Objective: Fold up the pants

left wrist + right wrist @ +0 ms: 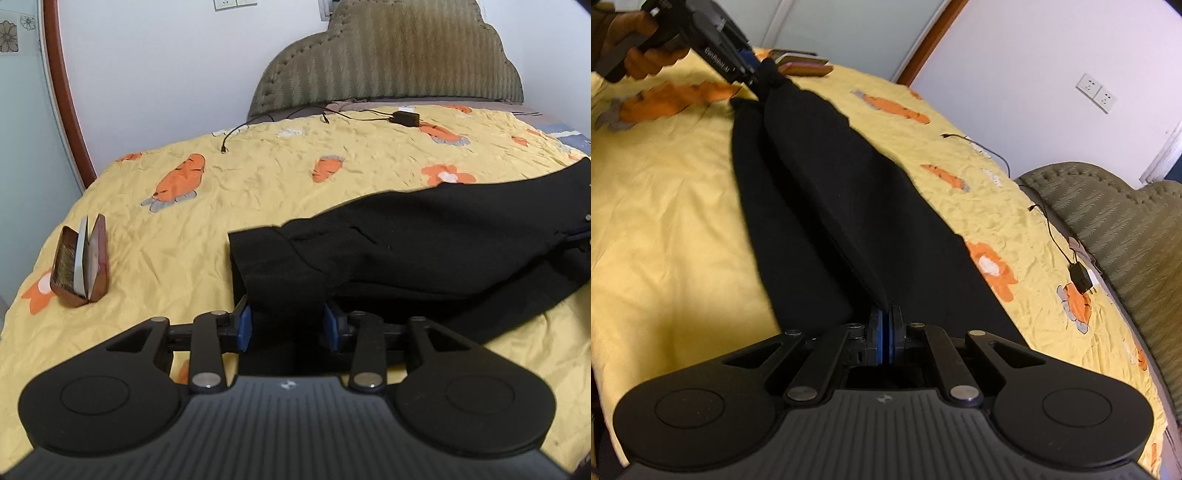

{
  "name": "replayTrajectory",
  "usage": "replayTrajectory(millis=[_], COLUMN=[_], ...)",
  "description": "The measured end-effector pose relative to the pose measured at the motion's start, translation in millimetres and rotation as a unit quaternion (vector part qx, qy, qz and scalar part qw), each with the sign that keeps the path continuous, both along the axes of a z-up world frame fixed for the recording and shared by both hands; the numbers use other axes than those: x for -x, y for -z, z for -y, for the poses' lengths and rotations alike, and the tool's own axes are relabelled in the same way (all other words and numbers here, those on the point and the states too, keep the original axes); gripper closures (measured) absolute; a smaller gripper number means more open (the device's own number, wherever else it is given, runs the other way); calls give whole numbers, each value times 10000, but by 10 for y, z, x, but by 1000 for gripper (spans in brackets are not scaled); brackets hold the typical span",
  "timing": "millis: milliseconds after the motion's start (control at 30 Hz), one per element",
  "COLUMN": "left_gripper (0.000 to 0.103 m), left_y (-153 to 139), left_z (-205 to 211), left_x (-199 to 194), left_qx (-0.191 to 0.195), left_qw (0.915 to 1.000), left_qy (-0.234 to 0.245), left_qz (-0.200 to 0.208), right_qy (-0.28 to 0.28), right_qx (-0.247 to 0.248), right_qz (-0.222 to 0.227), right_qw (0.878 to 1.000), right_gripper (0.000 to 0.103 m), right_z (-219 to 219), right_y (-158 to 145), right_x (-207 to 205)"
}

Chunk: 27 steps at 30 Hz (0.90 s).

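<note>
Black pants (pixel 424 240) lie stretched across a yellow bedspread. My left gripper (pixel 286 325) is shut on a bunched end of the pants, with the blue pads (pixel 244 326) pressing thick cloth between them. In the right wrist view the pants (pixel 827 192) run away from me as a long strip. My right gripper (pixel 885 334) is shut on the near end of the pants, its blue pads nearly touching. The left gripper also shows in the right wrist view (pixel 757 75) at the top left, clamped on the far end and held in a hand.
The yellow bedspread (pixel 258 177) with orange carrot prints covers the bed. An open tin box (pixel 79 258) stands at the left. A black charger (pixel 406 118) with cables lies near the olive padded headboard (pixel 388 62). A wooden frame (pixel 66 92) stands at the left.
</note>
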<state>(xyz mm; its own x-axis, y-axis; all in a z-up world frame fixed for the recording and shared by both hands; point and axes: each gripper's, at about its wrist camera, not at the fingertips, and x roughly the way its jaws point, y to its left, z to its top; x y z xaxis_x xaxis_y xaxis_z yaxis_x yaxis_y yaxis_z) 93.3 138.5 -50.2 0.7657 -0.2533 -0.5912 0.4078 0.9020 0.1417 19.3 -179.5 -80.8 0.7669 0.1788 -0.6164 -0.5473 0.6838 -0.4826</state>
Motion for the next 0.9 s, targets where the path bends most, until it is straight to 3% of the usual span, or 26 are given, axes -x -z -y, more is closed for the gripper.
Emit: replayTrajectory(millis=[400, 533, 667, 700, 800, 867, 900], left_gripper=[61, 61, 61, 57, 29, 25, 25], left_y=[90, 61, -162, -239, -396, -406, -375], left_z=[-127, -279, -312, -290, -101, 99, 241], left_x=[134, 174, 229, 237, 230, 214, 182], left_qx=[-291, -189, 134, 275, 617, 637, 423], left_qw=[9991, 9982, 9975, 9972, 9966, 9970, 9984], left_qy=[-317, -565, -680, -672, -448, -197, -107], left_qz=[-30, -123, 115, 192, 323, 388, 371], right_qy=[-153, -176, -155, -150, -140, -141, -135], right_qx=[388, 397, 392, 392, 361, 346, 353], right_qz=[-85, -134, -131, -123, -69, -51, -42], right_qw=[9991, 9990, 9990, 9990, 9992, 9993, 9993], right_gripper=[101, 101, 101, 101, 100, 100, 100], right_z=[-124, -116, -116, -123, -127, -137, -140], right_y=[151, 168, 179, 187, 203, 213, 218], right_x=[259, 291, 289, 289, 302, 319, 322])
